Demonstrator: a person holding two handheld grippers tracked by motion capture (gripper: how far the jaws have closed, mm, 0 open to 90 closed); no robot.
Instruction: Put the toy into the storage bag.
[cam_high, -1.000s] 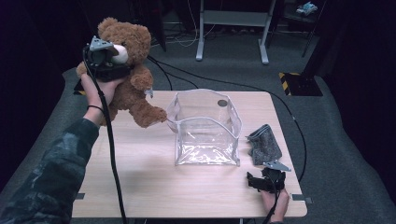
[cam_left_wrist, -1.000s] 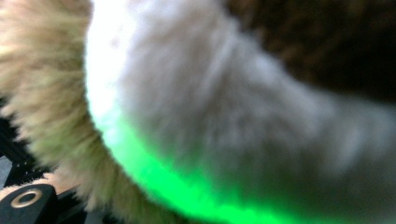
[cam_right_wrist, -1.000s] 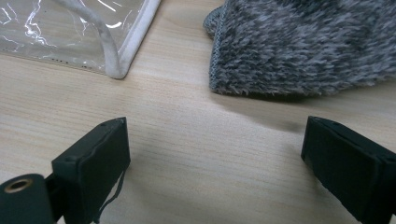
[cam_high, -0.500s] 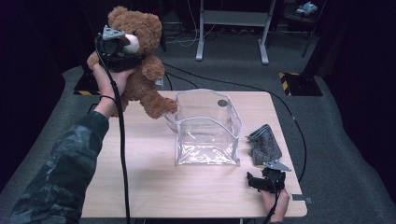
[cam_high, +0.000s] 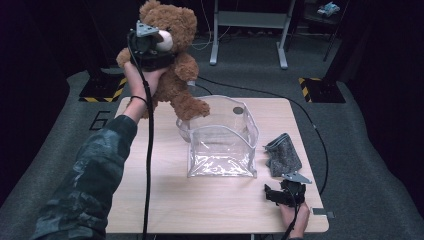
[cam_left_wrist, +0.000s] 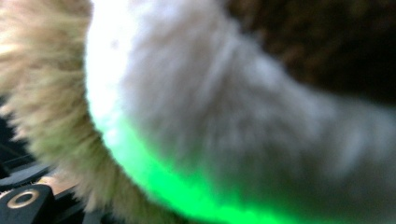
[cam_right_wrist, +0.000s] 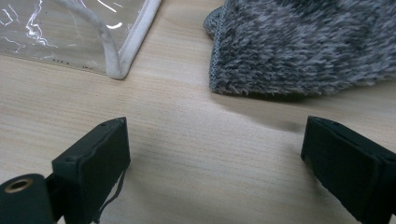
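A brown teddy bear (cam_high: 175, 85) hangs in the air over the table's back left, one foot just above the back left rim of a clear plastic pouch (cam_high: 220, 145). My left gripper (cam_high: 151, 44) is shut on the bear's pale muzzle and holds it up. Blurred pale fur of the bear (cam_left_wrist: 233, 116) presses close in the left gripper view. The pouch stands open at mid-table with nothing in it. My right gripper (cam_high: 284, 189) rests on the table at the front right, open, its jaws wide apart (cam_right_wrist: 215, 154) and pointing at a grey fuzzy cloth (cam_right_wrist: 303, 46).
The grey cloth (cam_high: 282, 155) lies just right of the pouch. A corner of the pouch (cam_right_wrist: 116, 56) is close ahead of the right gripper. Bare wooden table (cam_high: 150, 200) spreads at the front left. Cables run across the floor behind.
My left hand has carried the bear to the right and a little higher, toward the pouch. The right gripper has stayed put.
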